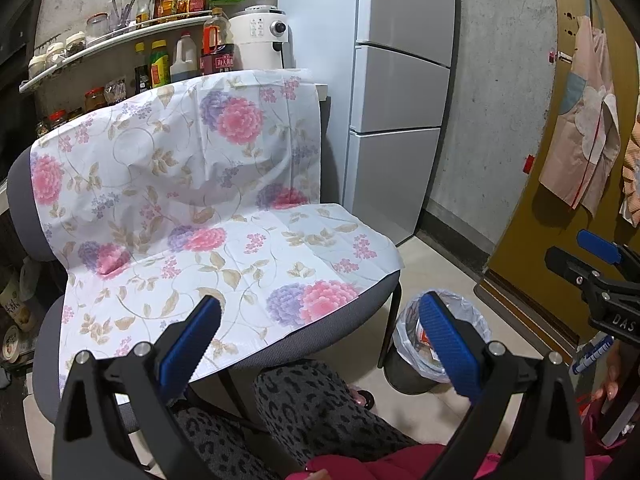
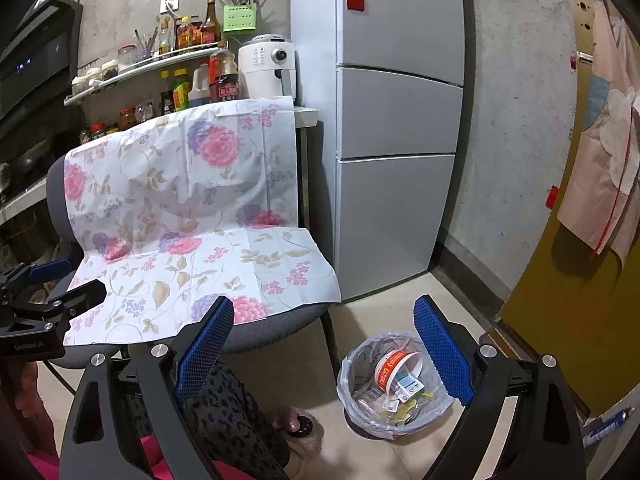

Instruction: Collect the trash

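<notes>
Both claws empty on our side: left claw [image 1: 320, 344] spread wide with nothing between the blue pads, right claw [image 2: 324, 352] likewise released and holding nothing. Just below them are the person's leopard-print trouser legs [image 1: 304, 404] and a slippered foot [image 2: 298, 426] on the pale tiled floor [image 2: 280, 372]. Next out, the small round bin lined with a clear plastic bag [image 2: 348, 380] stands on the floor just beside the chair's front right leg; it already holds a red-and-white paper bowl [image 2: 396, 366], tilted, plus small wrappers and packets [image 2: 400, 400] under it. So the trash we can see is in the bin, not loose. Beyond that, the grey upholstered chair [image 1: 24, 196] is draped with a white sheet printed with pink and purple flowers [image 1: 192, 200]; its seat and back show no loose items in either view. Behind the chair, bottles and jars on a wall shelf [image 2: 132, 72], a white air fryer [image 2: 268, 68] and a tall grey fridge [image 2: 396, 160]. We judge the drop step done, with collection at or near its end; nothing left is visible from here. Next move, if any: scan the floor and seat for leftovers before either claw closes, since a grab now has no target.
</notes>
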Action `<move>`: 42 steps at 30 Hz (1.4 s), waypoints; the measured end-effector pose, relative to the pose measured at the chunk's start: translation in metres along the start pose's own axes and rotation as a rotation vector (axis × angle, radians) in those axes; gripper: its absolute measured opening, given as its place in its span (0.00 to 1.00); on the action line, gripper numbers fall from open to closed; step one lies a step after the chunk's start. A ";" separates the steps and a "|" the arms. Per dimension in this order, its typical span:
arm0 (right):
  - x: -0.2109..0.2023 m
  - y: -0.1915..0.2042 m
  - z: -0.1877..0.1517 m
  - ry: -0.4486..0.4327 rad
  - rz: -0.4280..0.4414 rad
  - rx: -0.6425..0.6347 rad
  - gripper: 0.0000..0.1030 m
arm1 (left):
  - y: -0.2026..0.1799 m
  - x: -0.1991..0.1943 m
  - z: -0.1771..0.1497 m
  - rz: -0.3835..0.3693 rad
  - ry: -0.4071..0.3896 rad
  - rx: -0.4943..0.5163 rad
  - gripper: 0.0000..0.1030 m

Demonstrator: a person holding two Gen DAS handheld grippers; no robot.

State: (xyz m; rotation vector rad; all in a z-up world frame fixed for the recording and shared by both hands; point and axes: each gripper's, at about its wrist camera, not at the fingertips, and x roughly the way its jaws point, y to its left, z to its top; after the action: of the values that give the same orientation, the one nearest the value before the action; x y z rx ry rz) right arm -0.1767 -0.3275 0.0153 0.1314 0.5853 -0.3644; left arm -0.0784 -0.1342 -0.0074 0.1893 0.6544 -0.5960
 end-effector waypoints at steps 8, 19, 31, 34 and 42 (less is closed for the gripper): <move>0.000 -0.003 0.001 -0.004 -0.005 0.007 0.88 | 0.002 -0.002 0.002 0.002 -0.009 -0.007 0.93; 0.000 -0.004 0.001 -0.006 -0.007 0.006 0.88 | 0.002 -0.002 0.002 0.002 -0.010 -0.007 0.93; 0.002 -0.007 0.004 -0.003 -0.011 0.007 0.88 | 0.003 -0.003 0.002 0.003 -0.010 -0.010 0.93; 0.002 -0.007 0.004 -0.003 -0.010 0.006 0.88 | 0.004 -0.003 0.003 0.002 -0.011 -0.011 0.93; 0.002 -0.010 0.005 -0.004 -0.012 0.011 0.88 | 0.006 -0.002 0.002 0.001 -0.011 -0.008 0.93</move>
State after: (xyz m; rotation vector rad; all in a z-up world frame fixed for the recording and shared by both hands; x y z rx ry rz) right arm -0.1760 -0.3383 0.0181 0.1382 0.5804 -0.3792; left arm -0.0753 -0.1286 -0.0045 0.1792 0.6460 -0.5931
